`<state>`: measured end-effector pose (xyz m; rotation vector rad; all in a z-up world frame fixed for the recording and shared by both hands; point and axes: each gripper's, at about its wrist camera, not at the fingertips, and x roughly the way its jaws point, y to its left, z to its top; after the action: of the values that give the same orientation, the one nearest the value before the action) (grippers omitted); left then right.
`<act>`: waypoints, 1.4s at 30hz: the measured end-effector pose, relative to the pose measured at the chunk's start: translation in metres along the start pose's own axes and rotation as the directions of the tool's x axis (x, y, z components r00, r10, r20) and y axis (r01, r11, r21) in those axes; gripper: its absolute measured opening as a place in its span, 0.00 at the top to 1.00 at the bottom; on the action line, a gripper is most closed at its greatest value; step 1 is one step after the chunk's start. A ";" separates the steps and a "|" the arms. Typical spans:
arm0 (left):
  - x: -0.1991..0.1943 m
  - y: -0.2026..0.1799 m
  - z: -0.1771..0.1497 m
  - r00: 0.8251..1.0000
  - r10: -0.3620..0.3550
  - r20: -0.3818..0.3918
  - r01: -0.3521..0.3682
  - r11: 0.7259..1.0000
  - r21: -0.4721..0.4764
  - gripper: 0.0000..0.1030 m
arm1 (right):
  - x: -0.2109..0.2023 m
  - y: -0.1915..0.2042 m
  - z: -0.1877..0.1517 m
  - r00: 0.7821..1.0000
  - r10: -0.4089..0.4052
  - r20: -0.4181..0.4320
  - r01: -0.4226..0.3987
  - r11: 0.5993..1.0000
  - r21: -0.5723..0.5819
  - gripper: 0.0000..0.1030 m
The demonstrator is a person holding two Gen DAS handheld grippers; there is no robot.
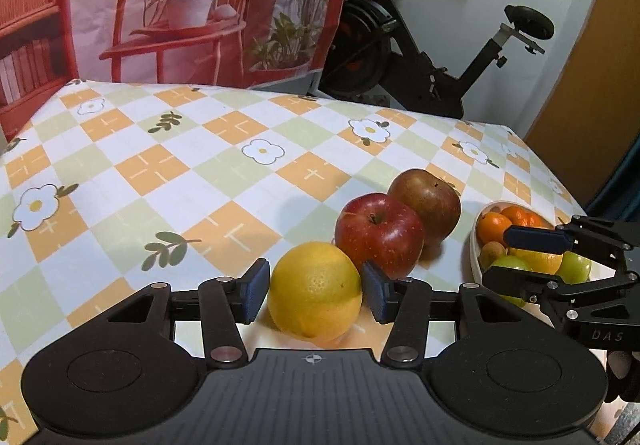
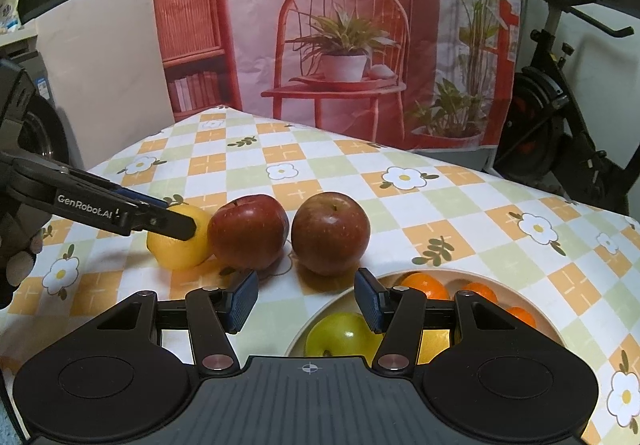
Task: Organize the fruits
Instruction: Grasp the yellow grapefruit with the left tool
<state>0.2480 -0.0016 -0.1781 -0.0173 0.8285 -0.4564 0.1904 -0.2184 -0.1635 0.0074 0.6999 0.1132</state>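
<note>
Cream bowl (image 2: 472, 279) holds tangerines (image 2: 426, 285) and a green apple (image 2: 340, 333); beside it, my left gripper (image 1: 314, 291) stands slack around the lemon (image 1: 314, 291); right gripper (image 2: 306, 303) parted, empty.

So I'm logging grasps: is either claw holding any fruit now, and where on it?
The left claw straddles the yellow citrus at its sides, whether gripped is unclear. The right claw holds nothing.

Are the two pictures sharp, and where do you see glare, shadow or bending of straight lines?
Left wrist view: sharp; small highlights on the red apple; soft shadow under the yellow citrus; the tablecloth checks curve toward the edges. Right wrist view: also sharp; glare spots on the green apple in the bowl; the table edge bows, corners darken.
</note>
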 end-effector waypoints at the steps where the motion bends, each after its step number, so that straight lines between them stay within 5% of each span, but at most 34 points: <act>1: 0.000 -0.001 0.000 1.000 0.002 0.000 -0.002 1.000 0.013 0.48 | 0.000 0.000 0.000 1.000 0.000 0.000 0.000 1.000 0.001 0.52; 42: -0.042 -0.006 -0.040 0.996 -0.054 -0.077 0.054 0.999 0.000 0.56 | -0.017 0.023 -0.010 0.999 0.033 0.006 -0.032 0.999 -0.038 0.52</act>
<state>0.1927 0.0157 -0.1746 -0.0206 0.9052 -0.5113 0.1684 -0.1977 -0.1596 -0.0176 0.6914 0.1578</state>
